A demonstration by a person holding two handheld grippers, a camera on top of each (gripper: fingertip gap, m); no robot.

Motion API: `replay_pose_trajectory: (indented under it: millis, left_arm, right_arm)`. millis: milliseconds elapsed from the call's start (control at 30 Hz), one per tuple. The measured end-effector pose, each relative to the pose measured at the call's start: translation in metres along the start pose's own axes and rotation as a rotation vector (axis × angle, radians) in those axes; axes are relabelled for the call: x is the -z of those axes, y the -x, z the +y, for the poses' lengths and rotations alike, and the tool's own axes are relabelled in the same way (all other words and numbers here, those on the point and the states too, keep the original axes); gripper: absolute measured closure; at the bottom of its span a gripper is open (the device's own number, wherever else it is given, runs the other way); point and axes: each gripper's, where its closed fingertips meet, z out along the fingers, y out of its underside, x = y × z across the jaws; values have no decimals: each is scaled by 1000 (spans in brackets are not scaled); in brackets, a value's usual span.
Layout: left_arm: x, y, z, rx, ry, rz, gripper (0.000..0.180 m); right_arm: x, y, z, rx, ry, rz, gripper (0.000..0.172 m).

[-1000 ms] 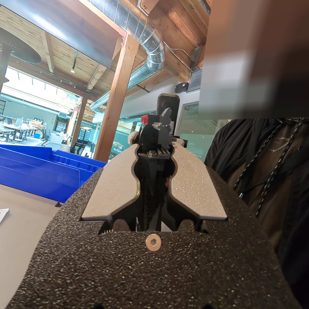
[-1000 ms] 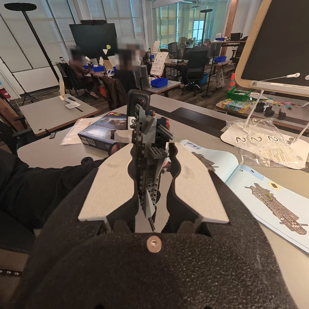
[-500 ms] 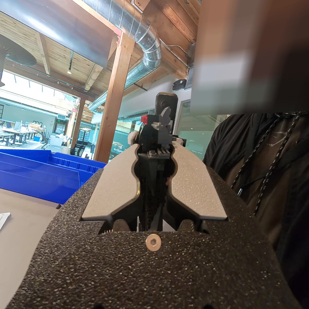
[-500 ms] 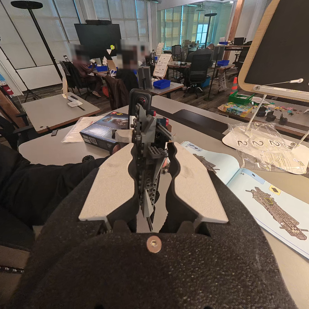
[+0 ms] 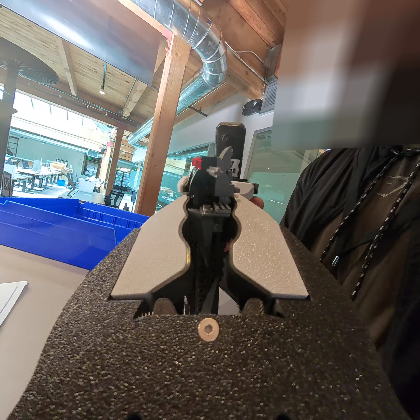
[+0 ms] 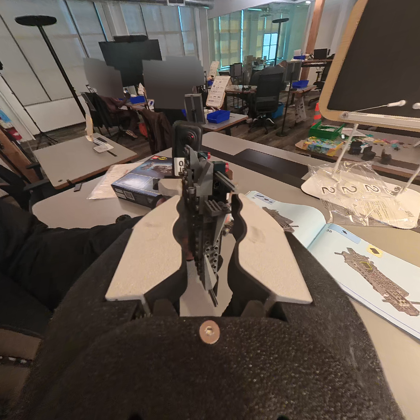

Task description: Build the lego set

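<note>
Both grippers meet on one dark grey brick model, lifted above the grey table between them. The left gripper has its fingers clenched on the model's studded end. Whether the right gripper presses the other end I cannot tell. An open instruction booklet lies just right, a dark blue box behind.

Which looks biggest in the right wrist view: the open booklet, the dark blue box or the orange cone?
1. Open booklet, though it lies nearest the camera.
2. Dark blue box.
3. Orange cone, far off, so its true size is unsure.
</note>
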Motion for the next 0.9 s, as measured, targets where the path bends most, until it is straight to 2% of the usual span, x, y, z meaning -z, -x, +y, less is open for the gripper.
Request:
replay_pose_trajectory:
  millis: [200,600,900]
  left_arm:
    - [-2,-8,0,-17,-8,40,149]
    - [-6,-19,3,-85,23,78,149]
    - [-5,-28,8,-123,61,126,149]
  right_arm:
    - [0,6,-11,-28,-56,-44,125]
    - [-2,16,-11,44,-53,-44,129]
    - [0,29,-10,229,8,-31,134]
